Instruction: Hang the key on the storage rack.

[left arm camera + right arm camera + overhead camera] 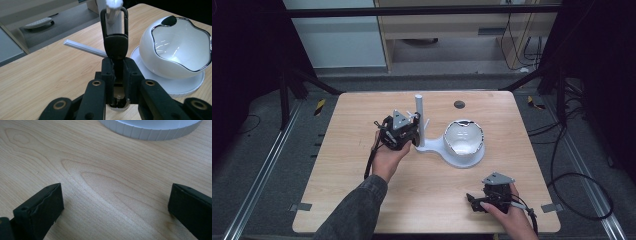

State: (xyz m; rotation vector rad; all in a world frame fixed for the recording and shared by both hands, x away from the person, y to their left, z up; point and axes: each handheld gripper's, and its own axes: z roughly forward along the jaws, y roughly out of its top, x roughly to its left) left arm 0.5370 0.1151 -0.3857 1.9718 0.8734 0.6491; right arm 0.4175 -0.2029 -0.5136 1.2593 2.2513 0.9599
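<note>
black looped clip [115, 37] — pinched by left gripper [117, 72] — over white peg [113, 10].

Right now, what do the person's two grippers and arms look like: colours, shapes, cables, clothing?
Both are black two-jaw tools. The left gripper and right gripper each carry a grey three-cornered plate on top and trail a black cable. In the left gripper view, its linkage arms show brass-coloured rivets. In the right gripper view, the fingers are flat black blocks. The left forearm wears a dark grey sleeve.
</note>
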